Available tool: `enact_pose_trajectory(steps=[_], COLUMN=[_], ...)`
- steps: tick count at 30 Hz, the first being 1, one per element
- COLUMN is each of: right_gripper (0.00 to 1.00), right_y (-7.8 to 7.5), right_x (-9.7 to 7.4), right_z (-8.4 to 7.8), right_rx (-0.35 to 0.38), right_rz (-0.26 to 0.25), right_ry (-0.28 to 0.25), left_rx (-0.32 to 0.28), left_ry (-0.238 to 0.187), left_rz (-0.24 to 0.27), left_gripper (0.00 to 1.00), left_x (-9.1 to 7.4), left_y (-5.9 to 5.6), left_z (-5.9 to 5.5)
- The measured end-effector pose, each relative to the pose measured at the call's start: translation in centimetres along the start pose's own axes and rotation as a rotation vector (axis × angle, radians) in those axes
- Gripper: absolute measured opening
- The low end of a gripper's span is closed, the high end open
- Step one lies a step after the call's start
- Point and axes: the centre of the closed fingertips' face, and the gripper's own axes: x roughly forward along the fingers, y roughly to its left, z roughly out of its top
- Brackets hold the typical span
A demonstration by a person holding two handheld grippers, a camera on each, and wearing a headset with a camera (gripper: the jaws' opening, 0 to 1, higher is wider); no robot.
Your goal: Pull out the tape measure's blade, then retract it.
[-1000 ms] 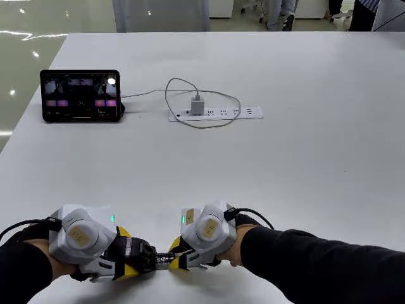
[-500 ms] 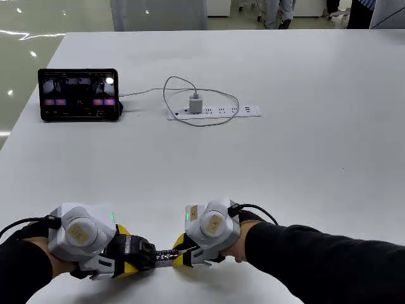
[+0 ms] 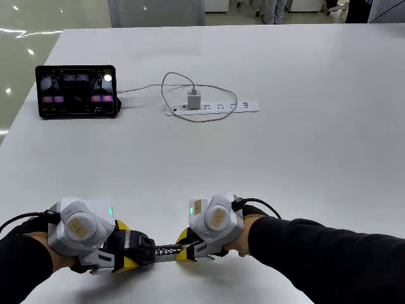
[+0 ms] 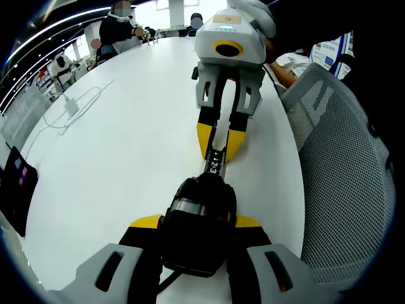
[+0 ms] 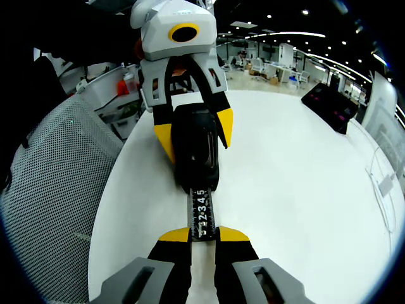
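**A short run of blade drawn out at the near edge of a white counter**

In the head view we see a broad white counter (image 3: 285, 158), matte and mostly bare. A glossy floor (image 3: 22, 44) in the upper left of the frame reflects bright lights.

At the bottom edge, the left hand-held gripper (image 3: 130, 249) is clamped on the black case of the tape measure (image 3: 142, 248), with one yellow-tipped jaw on each side. Just beside it, the right hand-held gripper (image 3: 182, 248) is closed on the end of the blade (image 3: 166, 252). A short length of blade spans the gap between the two, and in the right gripper view we read the numbers one to five on it. We cannot tell whether the case rests on the counter or hangs just above it.

Toward the upper left a tablet (image 3: 77, 92) stands with its screen lit. A white cable (image 3: 174, 85) loops from it to a charger (image 3: 193, 99) plugged into a power strip (image 3: 221, 106) near the upper middle.

In the left gripper view a grey mesh chair (image 4: 342, 158) sits at the right of the frame, beside the counter's edge. People (image 4: 120, 25) stand at the far end, top left. The right gripper view shows a dark ceiling with strip lights (image 5: 297, 35) across the top.
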Motion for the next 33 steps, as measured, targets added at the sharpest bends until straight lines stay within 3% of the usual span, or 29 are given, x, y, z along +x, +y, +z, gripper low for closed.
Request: enact_pose_trajectory(steps=[33], right_gripper=[0.09], right_y=[0.1], right_x=[-1.5], right_z=[-1.4], right_rx=[0.008], right_rz=[-0.002], right_ry=[0.003], left_rx=[-0.005], left_ry=[0.000], left_rz=[0.002], left_gripper=[0.34], left_x=[0.0], left_y=[-0.1], left_z=[0.0])
